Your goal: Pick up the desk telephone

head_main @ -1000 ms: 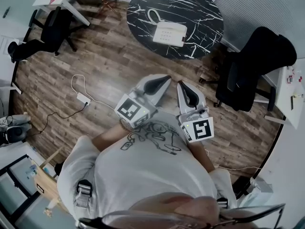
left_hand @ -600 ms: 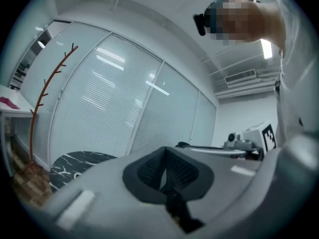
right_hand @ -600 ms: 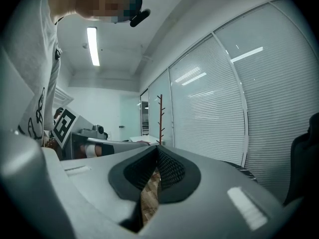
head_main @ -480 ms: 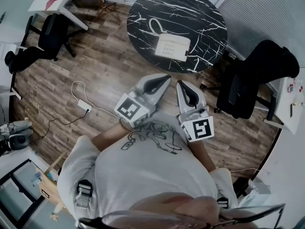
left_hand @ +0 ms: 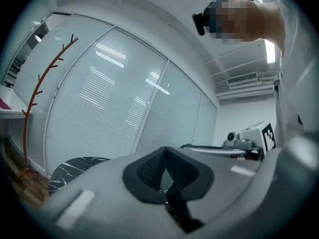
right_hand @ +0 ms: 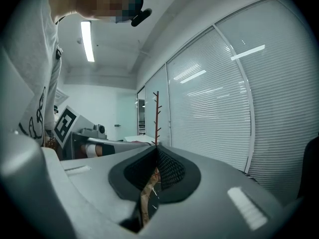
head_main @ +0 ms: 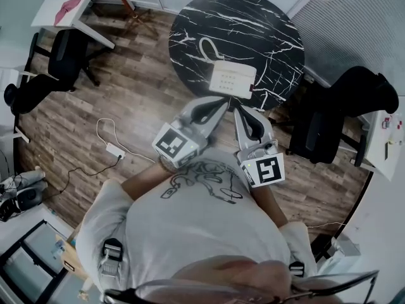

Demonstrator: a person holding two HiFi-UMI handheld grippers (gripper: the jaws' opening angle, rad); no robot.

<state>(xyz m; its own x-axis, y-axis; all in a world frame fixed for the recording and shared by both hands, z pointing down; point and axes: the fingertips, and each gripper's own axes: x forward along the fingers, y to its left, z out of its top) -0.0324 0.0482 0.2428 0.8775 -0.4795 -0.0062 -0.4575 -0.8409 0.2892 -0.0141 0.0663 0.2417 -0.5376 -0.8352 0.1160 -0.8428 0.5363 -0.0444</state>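
Two tongs are in use: the left tongs and the right tongs. Each pair is pressed together and pinches nothing. One white telephone lies just ahead of both tips, near the closest edge of one round black marbled counter. One black chair stands to the right of the right tongs. One power strip lies on the floor, left of the left tongs.

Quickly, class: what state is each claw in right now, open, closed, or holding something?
Left grey claw: closed, holding nothing.
Right grey claw: closed, holding nothing.
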